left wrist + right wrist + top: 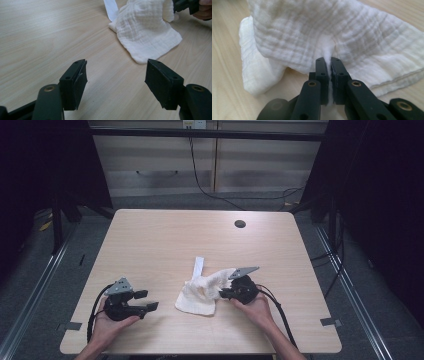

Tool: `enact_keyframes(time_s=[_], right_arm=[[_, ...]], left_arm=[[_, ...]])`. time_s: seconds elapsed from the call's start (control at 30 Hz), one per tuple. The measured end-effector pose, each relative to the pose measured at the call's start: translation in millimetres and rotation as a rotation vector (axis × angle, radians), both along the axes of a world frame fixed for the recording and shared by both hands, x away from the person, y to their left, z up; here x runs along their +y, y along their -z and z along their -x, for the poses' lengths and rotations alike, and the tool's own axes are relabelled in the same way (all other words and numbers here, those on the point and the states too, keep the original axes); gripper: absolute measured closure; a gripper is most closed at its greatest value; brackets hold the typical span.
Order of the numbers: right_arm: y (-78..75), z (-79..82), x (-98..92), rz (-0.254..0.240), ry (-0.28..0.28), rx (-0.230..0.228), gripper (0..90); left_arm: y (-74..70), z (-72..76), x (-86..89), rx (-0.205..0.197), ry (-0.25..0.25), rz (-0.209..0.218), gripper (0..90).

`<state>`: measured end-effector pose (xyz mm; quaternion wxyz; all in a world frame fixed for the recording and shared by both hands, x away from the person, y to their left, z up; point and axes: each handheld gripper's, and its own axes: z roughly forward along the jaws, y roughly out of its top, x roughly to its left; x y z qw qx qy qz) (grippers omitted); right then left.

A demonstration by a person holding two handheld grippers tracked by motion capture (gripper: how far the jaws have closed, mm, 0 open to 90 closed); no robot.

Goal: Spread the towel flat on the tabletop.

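Note:
A crumpled white gauze cloth (202,292) with a white strap lies on the wooden table (165,240) near the front middle. My right gripper (223,293) is shut on the cloth's right edge; in the right gripper view the fabric (312,32) is pinched between the two pads and lifted in folds. My left gripper (146,300) rests at the front left, apart from the cloth, its jaws wide open with nothing between them. In the left gripper view the cloth (146,30) lies ahead and to the right, beyond the open fingers (75,82).
A round cable hole (240,224) sits near the table's far right. Dark frames and cables stand around the table, with cabinets behind. The table's front edge runs just under both hands.

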<state>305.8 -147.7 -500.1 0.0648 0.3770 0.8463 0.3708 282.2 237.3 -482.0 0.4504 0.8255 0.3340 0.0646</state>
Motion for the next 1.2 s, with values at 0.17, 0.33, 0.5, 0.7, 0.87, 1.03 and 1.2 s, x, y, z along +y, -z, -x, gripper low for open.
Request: enact_keyframes(time_s=[0.17,0.33,0.5,0.7,0.87,1.03,1.2], right_arm=[[-0.2,9.4,8.0,-0.004,-0.015,0.005,85.2],[-0.4,16.0,14.0,-0.012,-0.05,-0.004,79.2],[-7.2,17.7,12.7,-0.021,-0.059,-0.022,66.4],[-33.9,23.6,-13.5,-0.062,0.007,-0.09,57.8],[-29.9,29.9,-36.0,-0.097,0.056,-0.096,55.5],[-26.5,29.0,-42.6,-0.094,0.078,-0.094,53.8],[-23.4,27.4,-42.0,-0.085,0.083,-0.089,53.0]], left_arm=[[5.0,4.0,-14.3,0.006,0.036,-0.023,39.9],[7.0,3.9,-29.5,0.027,0.076,-0.017,46.7],[8.8,4.0,-37.0,0.056,0.087,-0.009,45.3],[6.5,0.6,-48.3,0.081,0.122,0.007,51.2],[7.9,-0.7,-47.1,0.071,0.085,0.012,46.6],[14.9,-0.8,-50.6,0.08,0.091,-0.024,46.5],[17.1,1.3,-53.4,0.071,0.116,-0.058,55.9]])
